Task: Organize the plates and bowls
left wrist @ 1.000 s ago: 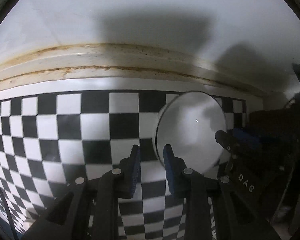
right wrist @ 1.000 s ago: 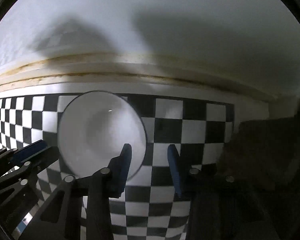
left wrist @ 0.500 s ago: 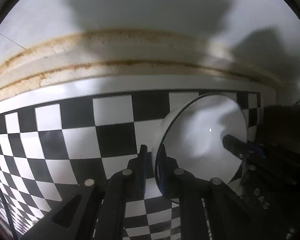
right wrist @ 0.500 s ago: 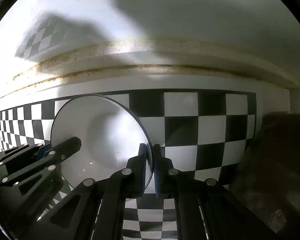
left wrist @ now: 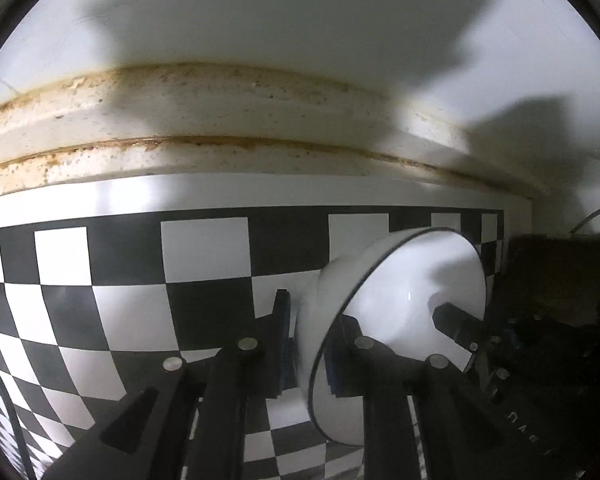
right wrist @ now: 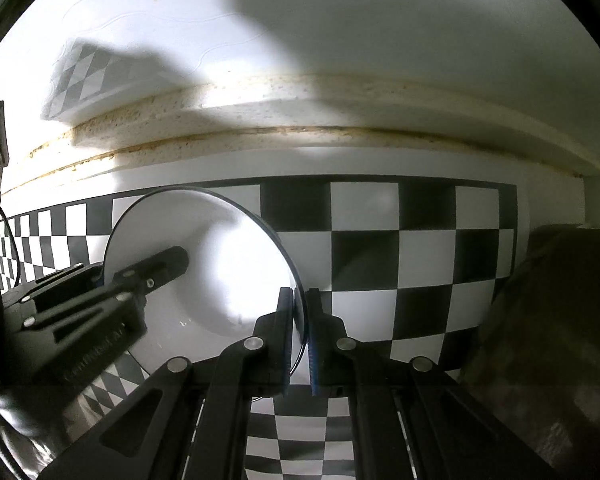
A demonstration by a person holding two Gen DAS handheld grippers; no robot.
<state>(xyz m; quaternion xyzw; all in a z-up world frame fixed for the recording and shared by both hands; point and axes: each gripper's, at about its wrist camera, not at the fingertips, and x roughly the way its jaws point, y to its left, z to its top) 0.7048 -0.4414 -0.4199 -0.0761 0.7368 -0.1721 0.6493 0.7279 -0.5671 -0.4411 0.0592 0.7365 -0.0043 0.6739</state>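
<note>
Nearest, in the left wrist view: left gripper (left wrist: 309,344), two black fingers with blue pads, closed on the rim of one white bowl (left wrist: 404,300). One finger outside the bowl wall, the other inside. Bowl tilted, opening turned to the right, thin dark line around its rim.

In the right wrist view: right gripper (right wrist: 299,334), also two black fingers with blue pads, pinched tight on the opposite rim of the same bowl (right wrist: 220,268), only the thin rim between the pads. Bowl inside facing the camera here, bright glare at its centre.

Each gripper visible in the other camera: right gripper (left wrist: 456,322) reaching over the bowl edge from the right, left gripper (right wrist: 140,272) coming from the left with one finger lying inside the bowl.

So: one bowl, two grippers, both holding it, above one black-and-white checkered mat (left wrist: 140,280).

Behind the mat: a stained cream ledge (left wrist: 220,120) with brown lines, then a plain white wall (left wrist: 300,20) with large shadows. Something dark at the far right, too dim to tell.
</note>
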